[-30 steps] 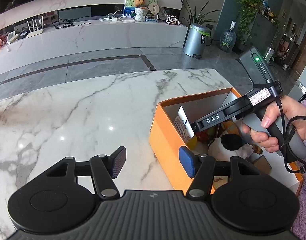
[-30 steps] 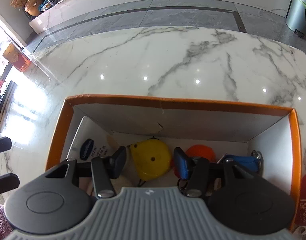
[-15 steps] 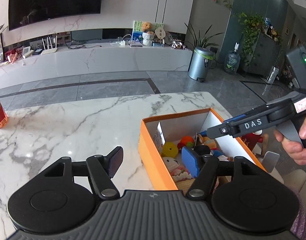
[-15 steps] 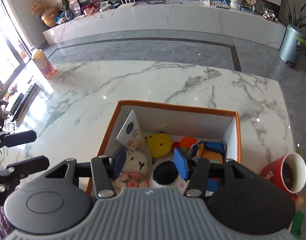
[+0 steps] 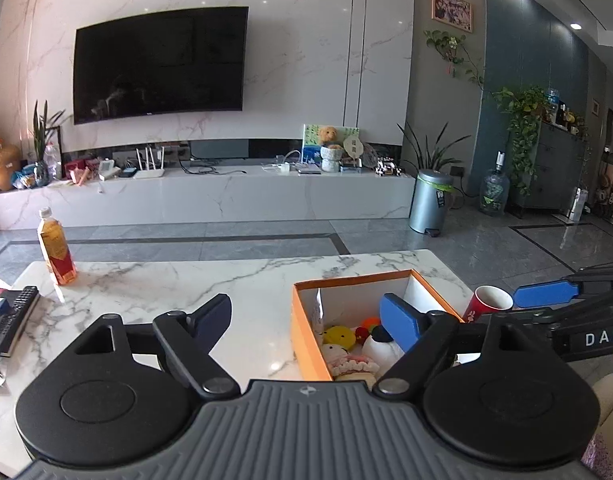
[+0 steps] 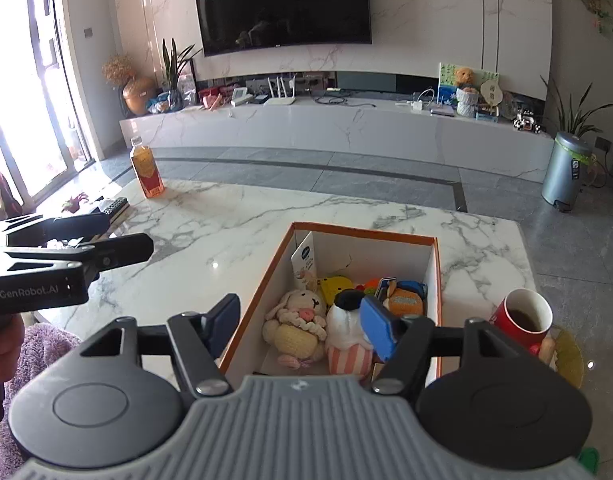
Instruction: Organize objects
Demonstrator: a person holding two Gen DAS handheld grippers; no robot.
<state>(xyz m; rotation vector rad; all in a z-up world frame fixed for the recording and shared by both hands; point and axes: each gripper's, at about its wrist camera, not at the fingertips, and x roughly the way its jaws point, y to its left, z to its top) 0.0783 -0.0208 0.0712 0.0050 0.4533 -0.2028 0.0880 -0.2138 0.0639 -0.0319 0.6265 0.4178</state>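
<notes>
I have pulled both claws up and back from the orange box [image 6: 358, 236] near the table's right edge. Right gripper [image 6: 302, 322] and left gripper [image 5: 306, 320] hang released, empty. The toys sit inside, so the sorting looks nearly finished.

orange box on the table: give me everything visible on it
The orange box is an open, lidless rectangular carton, apparently cardboard: orange outside and along the rim, white inside. It sits flat on the marble table, with a red cup just off its right side. Inside lie a crocheted bunny, a yellow round toy, other small soft toys, and a white card leaning on its left wall. Neither tool touches it.
</notes>
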